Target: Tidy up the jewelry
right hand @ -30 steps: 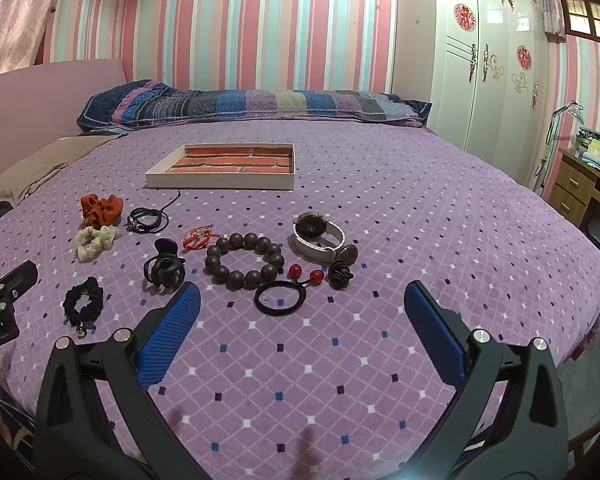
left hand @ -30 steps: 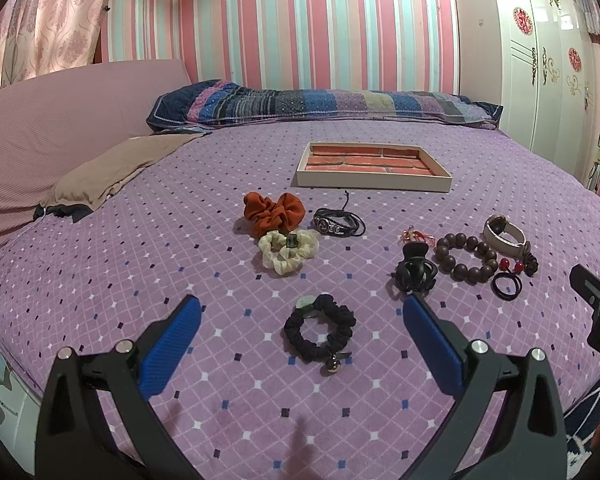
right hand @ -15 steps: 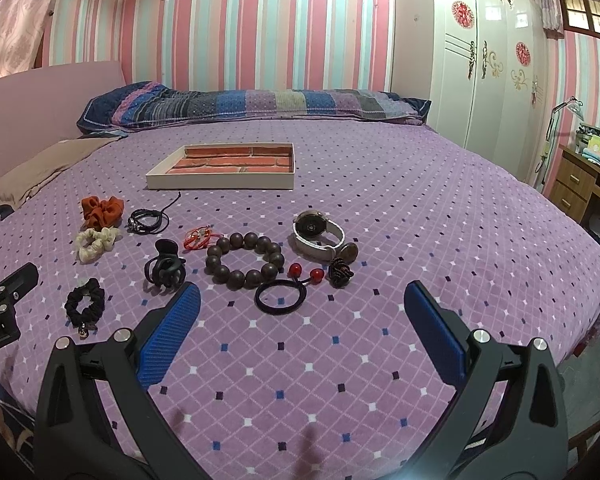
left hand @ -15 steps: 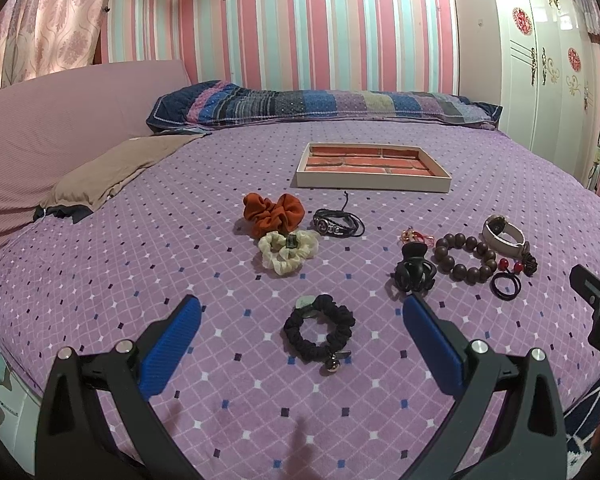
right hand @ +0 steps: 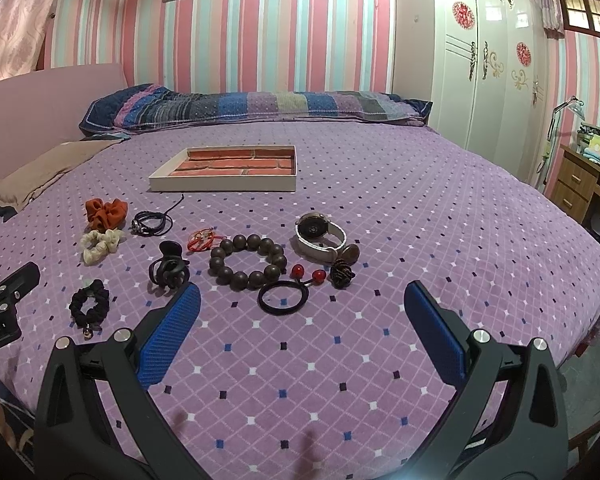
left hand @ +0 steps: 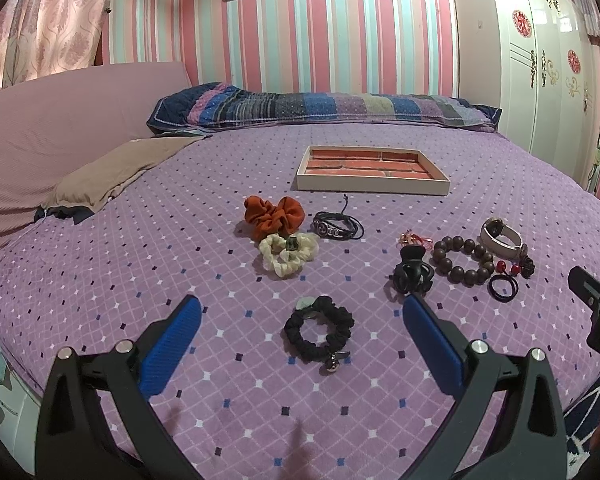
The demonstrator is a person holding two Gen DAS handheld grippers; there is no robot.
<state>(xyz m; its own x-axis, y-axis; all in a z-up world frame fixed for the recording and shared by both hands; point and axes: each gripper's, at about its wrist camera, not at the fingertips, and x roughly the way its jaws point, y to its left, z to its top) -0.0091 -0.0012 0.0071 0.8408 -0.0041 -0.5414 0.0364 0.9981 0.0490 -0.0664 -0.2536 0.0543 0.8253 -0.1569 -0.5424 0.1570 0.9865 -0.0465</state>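
Observation:
Jewelry lies on a purple bedspread. My left gripper (left hand: 300,320) is open and empty, with a black scrunchie (left hand: 319,333) between its fingers. Beyond lie a cream scrunchie (left hand: 286,254), an orange scrunchie (left hand: 274,216), a black cord bracelet (left hand: 338,226), a black claw clip (left hand: 412,274) and a wooden bead bracelet (left hand: 462,260). My right gripper (right hand: 300,312) is open and empty, near a black hair tie (right hand: 283,298) with red beads, the bead bracelet (right hand: 248,260) and a watch (right hand: 320,236). A shallow tray (left hand: 372,188) with a brick-pattern floor stands further back.
A striped pillow (left hand: 324,110) lies at the head of the bed, a tan cloth (left hand: 112,168) at the left. A white wardrobe (right hand: 496,60) and a wooden desk (right hand: 580,184) stand right of the bed. The bed edge is close below both grippers.

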